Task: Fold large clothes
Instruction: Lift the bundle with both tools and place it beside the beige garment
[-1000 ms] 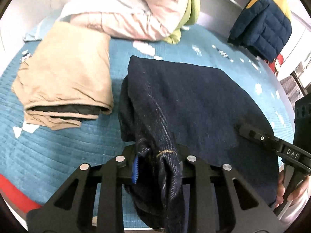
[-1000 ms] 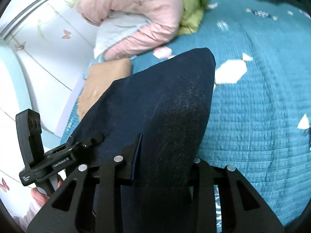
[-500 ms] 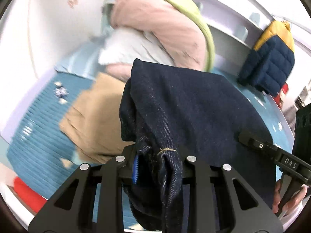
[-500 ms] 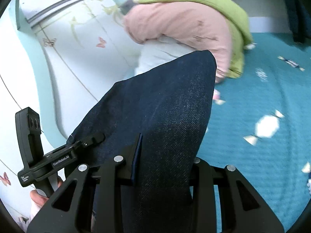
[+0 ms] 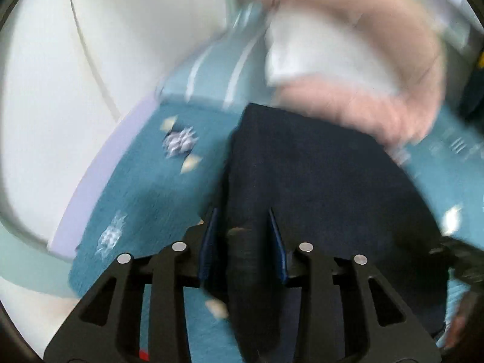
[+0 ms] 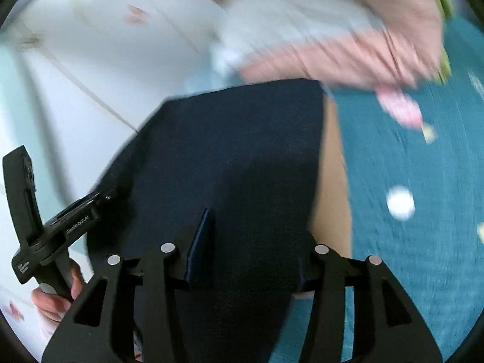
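Bedspread: teal, quilted, scattered with pale candy shapes; bare stretch to the left of the dark garment in the left wrist view, wider bare stretch to its right in the right wrist view.
Bed edge: pale lilac border curving along the left, white wall panel just beyond it.
Far side: pink and white garment pile lying just past the far edge of the dark garment, possibly touching it; blur too heavy to settle.
Folded jeans: dark navy denim, folded into a flat block with a straight far edge and a squared corner; thick rolled hem reaching back between the left fingers.
Underneath: strip of tan cloth showing along the right edge of the jeans, below the denim.
Left gripper: jaws opening, blue pads standing off either side of the denim roll, no visible squeeze.
Right gripper: jaws opening, denim lying between the fingers, left pad clear of the cloth.
Left hand: wrapped around the black handle of the other tool, at the lower left of the right wrist view.
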{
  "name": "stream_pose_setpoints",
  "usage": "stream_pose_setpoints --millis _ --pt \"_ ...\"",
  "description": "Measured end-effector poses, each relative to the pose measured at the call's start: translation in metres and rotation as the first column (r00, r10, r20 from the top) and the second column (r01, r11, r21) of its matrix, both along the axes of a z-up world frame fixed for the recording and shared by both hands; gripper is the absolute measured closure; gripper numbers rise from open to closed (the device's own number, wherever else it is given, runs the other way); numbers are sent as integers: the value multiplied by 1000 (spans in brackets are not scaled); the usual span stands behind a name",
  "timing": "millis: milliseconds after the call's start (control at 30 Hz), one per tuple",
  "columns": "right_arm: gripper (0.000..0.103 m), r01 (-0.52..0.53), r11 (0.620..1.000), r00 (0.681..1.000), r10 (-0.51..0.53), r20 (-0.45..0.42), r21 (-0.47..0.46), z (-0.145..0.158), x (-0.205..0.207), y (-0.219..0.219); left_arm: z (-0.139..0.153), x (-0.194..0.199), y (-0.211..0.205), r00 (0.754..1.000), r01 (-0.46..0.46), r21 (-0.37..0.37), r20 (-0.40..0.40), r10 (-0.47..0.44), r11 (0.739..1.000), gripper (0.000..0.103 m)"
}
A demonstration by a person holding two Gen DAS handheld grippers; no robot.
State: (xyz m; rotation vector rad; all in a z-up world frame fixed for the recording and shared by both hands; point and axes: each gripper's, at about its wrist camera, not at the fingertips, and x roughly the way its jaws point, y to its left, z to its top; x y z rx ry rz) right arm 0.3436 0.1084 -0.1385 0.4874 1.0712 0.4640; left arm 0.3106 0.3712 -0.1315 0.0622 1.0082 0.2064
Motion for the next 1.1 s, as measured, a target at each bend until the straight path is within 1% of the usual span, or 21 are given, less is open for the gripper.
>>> stream_pose_setpoints --millis 33,100,133,167,233,300,367,400,433,467,533,567,633,667,800,867,933,1000,1033,1067,1100 --pt "58 -7 1000 1000 8 22 -24 0 -7 -3 -6 -8 5 1000 -11 46 24 10 999 69" --pt "50 3 993 994 10 112 -117 9 -25 -10 -11 -19 19 999 -14 31 42 12 999 64" --pt "35 36 986 987 -10 161 -161 16 -34 -15 -14 -24 28 999 -36 26 32 35 999 62" --pt "26 81 978 974 -37 223 -190 26 -44 -22 -14 -27 32 998 -52 31 32 51 998 62" --pt "26 90 978 962 -37 270 -188 39 -49 -23 -9 -34 34 997 -57 15 54 56 998 62" --pt "32 68 977 953 -3 302 -204 50 -46 -14 -1 -41 26 996 -26 -17 80 27 1000 62" --pt "59 34 960 948 57 312 -279 52 -40 7 4 -43 6 995 28 -24 100 -26 999 62" --pt "69 14 956 953 75 293 -292 47 -34 14 2 -41 -1 994 53 -37 100 -49 998 63" --pt "84 -7 957 962 86 258 -290 39 -28 16 0 -38 -9 993 81 -63 94 -75 995 63" --pt "89 -32 958 975 92 200 -283 25 -17 24 -9 -33 -14 994 92 -90 69 -86 992 63" --pt "92 -36 946 990 77 117 -321 -2 0 32 -41 -18 -15 998 52 -95 -14 -53 994 65" --pt "93 -20 938 994 56 94 -346 -14 7 33 -55 -12 -12 998 37 -101 -39 -41 994 74" --pt "93 -3 942 999 17 39 -337 -33 20 32 -87 -1 -6 997 6 -161 -79 -19 987 78" --pt "94 3 948 1000 2 15 -319 -39 24 30 -93 0 -5 997 -6 -174 -82 -8 985 78" --pt "95 -7 938 999 17 28 -346 -30 19 31 -86 -1 -9 998 -25 -187 -65 13 982 78" --pt "94 1 949 1000 8 27 -317 -24 13 26 -78 -6 -9 998 -33 -204 -62 21 978 78" --pt "89 20 967 1000 -17 16 -252 -20 11 20 -65 -12 -10 998 -40 -218 -47 30 975 78" --pt "81 30 983 999 -33 -16 -179 -18 9 15 -55 -19 -14 999 -38 -216 -27 33 976 68" --pt "67 35 985 999 -39 -26 -170 -16 6 14 -49 -23 -20 999 -32 -204 -13 30 978 51" --pt "54 44 983 998 -49 -25 -177 -13 3 13 -44 -23 -22 1000 -31 -189 -3 31 981 44" --pt "48 57 979 998 -59 -6 -196 -7 -3 11 -40 -26 -27 999 -32 -174 5 33 984 44"
